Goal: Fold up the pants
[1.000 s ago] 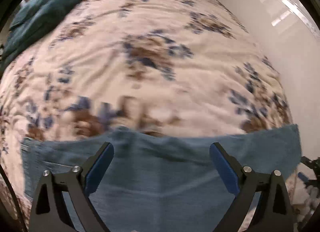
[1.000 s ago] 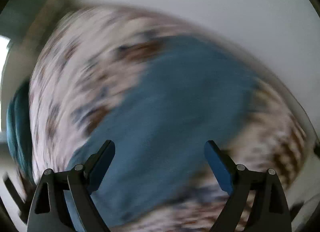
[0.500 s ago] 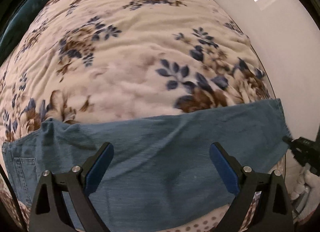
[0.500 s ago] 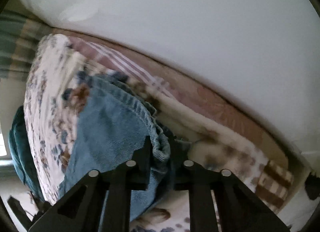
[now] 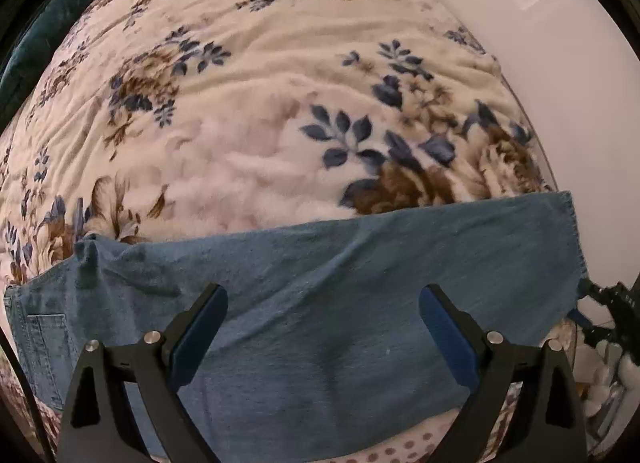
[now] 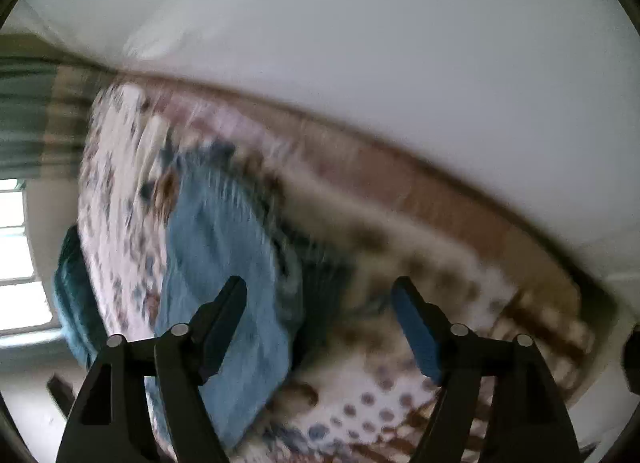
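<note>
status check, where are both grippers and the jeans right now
Left gripper open over the blue denim pants, nothing gripped. Right gripper open, jaws just reopened off the pants' edge. Pants flat on the floral fleece blanket. Nothing in the way.

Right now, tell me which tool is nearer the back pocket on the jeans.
Left. The left tool hangs open over the middle of the jeans, with the back pocket off to its side. The right tool, open, is at the opposite hem end.
</note>
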{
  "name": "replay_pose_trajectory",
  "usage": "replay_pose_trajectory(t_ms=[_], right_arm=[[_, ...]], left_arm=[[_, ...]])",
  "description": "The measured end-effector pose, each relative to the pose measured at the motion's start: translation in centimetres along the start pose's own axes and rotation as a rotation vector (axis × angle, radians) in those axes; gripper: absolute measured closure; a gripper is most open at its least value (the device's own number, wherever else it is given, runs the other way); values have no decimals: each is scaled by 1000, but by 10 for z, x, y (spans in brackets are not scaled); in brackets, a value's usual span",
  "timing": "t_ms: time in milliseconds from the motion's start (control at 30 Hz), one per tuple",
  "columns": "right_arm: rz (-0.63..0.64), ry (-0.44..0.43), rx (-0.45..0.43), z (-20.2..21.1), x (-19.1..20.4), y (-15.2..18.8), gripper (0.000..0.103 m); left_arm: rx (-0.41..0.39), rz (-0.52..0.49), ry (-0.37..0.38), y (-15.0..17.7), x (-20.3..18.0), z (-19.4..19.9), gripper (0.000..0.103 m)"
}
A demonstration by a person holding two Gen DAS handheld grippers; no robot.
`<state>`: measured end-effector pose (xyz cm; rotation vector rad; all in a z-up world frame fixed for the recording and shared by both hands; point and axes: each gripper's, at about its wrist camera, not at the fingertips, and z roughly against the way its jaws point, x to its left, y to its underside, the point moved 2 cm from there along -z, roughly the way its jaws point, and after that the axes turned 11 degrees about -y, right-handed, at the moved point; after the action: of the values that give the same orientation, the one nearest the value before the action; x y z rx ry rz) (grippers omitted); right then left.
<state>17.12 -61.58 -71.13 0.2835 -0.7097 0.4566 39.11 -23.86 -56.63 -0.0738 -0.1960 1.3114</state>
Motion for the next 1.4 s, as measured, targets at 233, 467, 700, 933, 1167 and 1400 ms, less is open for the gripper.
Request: replay_pose_trajectory(t_ms=[233, 467, 700, 933, 1167, 1400], right_arm=[[9, -321, -47, -45, 5, 5, 59], [-92, -411, -88, -78, 1, 2, 88], [240, -186, -176, -30, 111, 48, 89], [618, 18, -166, -38, 248, 140, 89], [859, 99, -6, -130, 333, 284, 91], [1085, 292, 224, -273, 331, 455, 90]], left_arm=[[44, 111, 18, 8, 29, -8, 5], [57, 148, 3, 17, 48, -6, 5], [17, 188, 12, 23, 76, 14, 5], [17, 274, 13, 47, 144, 27, 5], [42, 386, -30, 91, 245, 38, 5], [36, 449, -95, 129, 336, 41, 5]])
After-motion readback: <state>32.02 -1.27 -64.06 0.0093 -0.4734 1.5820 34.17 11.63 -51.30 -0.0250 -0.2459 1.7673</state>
